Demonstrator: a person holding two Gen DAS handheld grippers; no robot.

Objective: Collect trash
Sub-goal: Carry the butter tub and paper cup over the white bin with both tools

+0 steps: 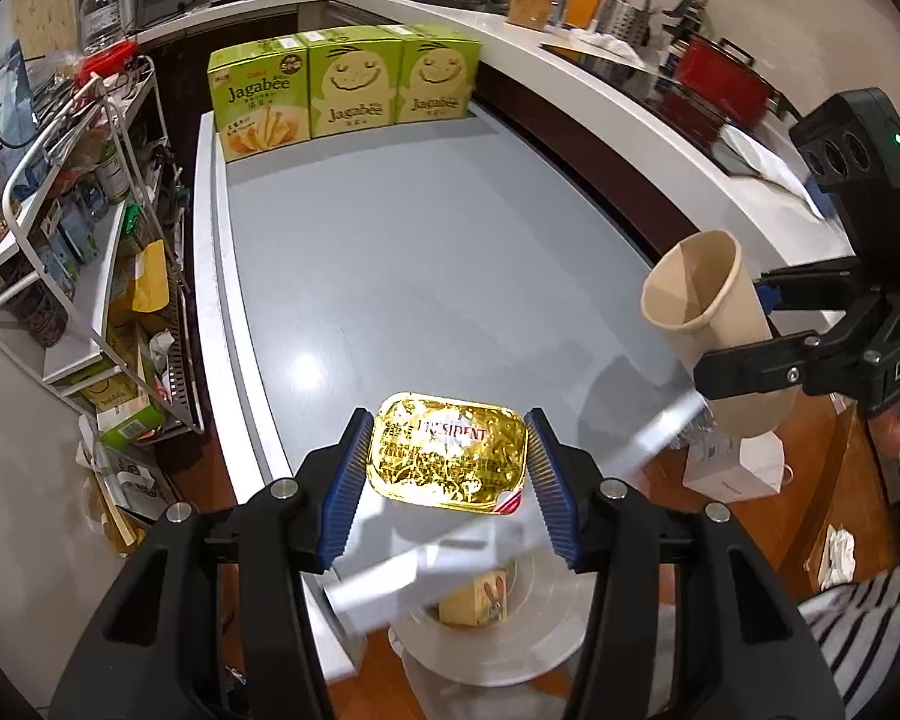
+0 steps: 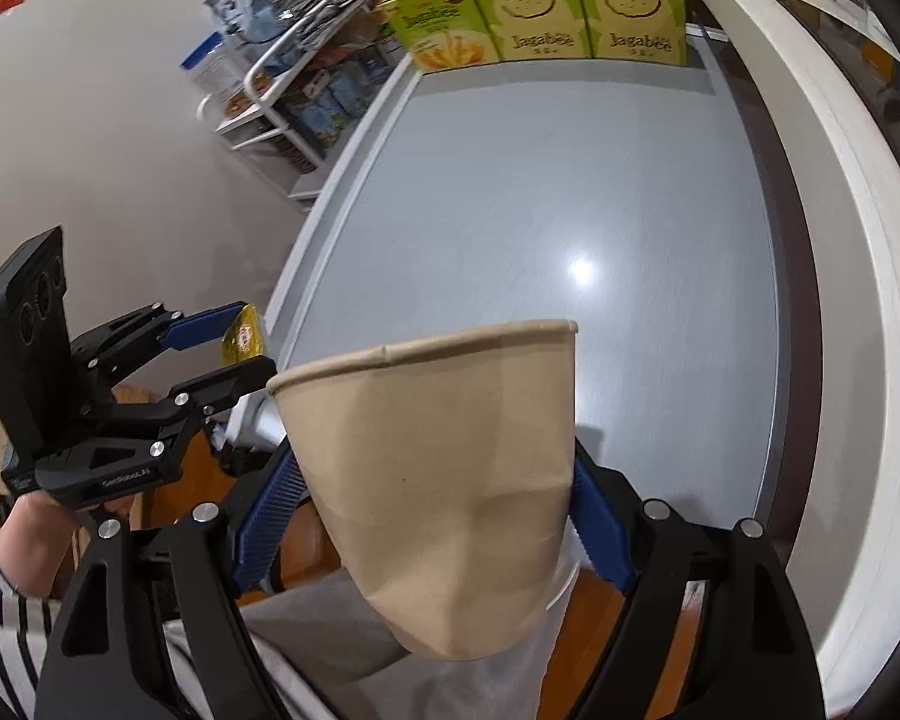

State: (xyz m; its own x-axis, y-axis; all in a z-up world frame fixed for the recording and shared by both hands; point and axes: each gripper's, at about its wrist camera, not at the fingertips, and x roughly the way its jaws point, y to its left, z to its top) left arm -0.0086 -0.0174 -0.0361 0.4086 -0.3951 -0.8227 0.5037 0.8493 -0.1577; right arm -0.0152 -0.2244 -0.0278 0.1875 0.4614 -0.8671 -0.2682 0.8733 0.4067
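Observation:
My left gripper (image 1: 447,462) is shut on a gold foil butter tub (image 1: 447,456) marked PRESIDENT, held over the near edge of the grey table (image 1: 420,252). Below it stands a white bin (image 1: 498,630) with a yellow pack inside. My right gripper (image 2: 438,516) is shut on a crumpled beige paper cup (image 2: 444,468), held off the table's near right corner. The cup also shows in the left wrist view (image 1: 714,324). The left gripper with the gold tub (image 2: 243,339) shows at the left of the right wrist view.
Three green Jagabee boxes (image 1: 348,90) stand at the table's far end. A white wire rack (image 1: 72,228) full of goods stands to the left. A white kitchen counter (image 1: 600,102) with pots curves along the right. A white box (image 1: 732,468) lies on the wooden floor.

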